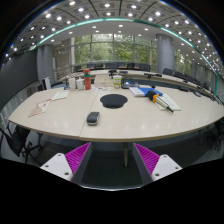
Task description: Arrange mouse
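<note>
Chairs (pixel 22 140) are standing at the near left end of the table (pixel 60 115), about nine o'clock from the gripper (pixel 112 160). Papers (pixel 52 98) are lying flat on the tabletop beyond them, at roughly ten o'clock. Left finger (pixel 68 160) is showing its magenta pad at seven o'clock, hanging over the floor short of the table edge. Mouse (pixel 93 118) is sitting near the front edge, dark and small, at about eleven o'clock from the gripper, ahead of the fingers and well apart from them. Bottles and cups (pixel 88 80) are clustering farther back, too small to sort out. Mouse pad (pixel 114 101), a dark round disc, is lying at twelve o'clock, just beyond the mouse and not touching it. Blue item (pixel 146 91) is resting on white sheets at one o'clock. Right finger (pixel 152 160) is showing at five o'clock. Fingers are standing wide apart, gripping nothing. Windows (pixel 110 50) are running behind the table, ceiling lights (pixel 105 15) glowing overhead.
</note>
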A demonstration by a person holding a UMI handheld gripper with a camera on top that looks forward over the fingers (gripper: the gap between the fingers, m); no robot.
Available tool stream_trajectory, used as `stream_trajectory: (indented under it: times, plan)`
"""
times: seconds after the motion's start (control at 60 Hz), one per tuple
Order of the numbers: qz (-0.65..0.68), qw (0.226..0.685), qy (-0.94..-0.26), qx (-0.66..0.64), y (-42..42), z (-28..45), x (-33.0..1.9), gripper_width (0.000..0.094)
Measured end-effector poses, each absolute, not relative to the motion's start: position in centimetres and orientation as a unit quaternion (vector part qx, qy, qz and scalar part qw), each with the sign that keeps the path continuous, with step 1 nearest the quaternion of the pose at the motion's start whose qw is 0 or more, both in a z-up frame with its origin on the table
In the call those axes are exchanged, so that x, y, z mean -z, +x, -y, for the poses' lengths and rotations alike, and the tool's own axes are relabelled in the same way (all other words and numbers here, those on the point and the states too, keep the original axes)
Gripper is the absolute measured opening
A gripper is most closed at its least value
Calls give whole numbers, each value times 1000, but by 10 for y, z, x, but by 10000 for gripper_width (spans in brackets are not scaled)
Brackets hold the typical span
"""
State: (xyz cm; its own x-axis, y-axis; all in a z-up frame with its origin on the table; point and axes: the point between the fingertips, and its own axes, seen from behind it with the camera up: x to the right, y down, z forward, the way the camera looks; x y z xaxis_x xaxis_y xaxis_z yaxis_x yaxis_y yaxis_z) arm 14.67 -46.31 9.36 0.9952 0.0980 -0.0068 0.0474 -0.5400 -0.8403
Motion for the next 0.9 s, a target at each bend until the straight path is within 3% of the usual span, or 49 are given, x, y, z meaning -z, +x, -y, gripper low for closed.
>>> stream_trajectory:
  times: [0.233,0.467,0.6,0.7,0.9]
  plan:
    - [26,483,-874,-49,53,325,-48,844]
    - [28,478,-877,-33,19,229,-16,815]
    - [32,461,-887,-14,20,210,4,679]
    - [34,454,-890,-3,25,205,11,489]
    - [47,438,-898,-1,23,207,7,362]
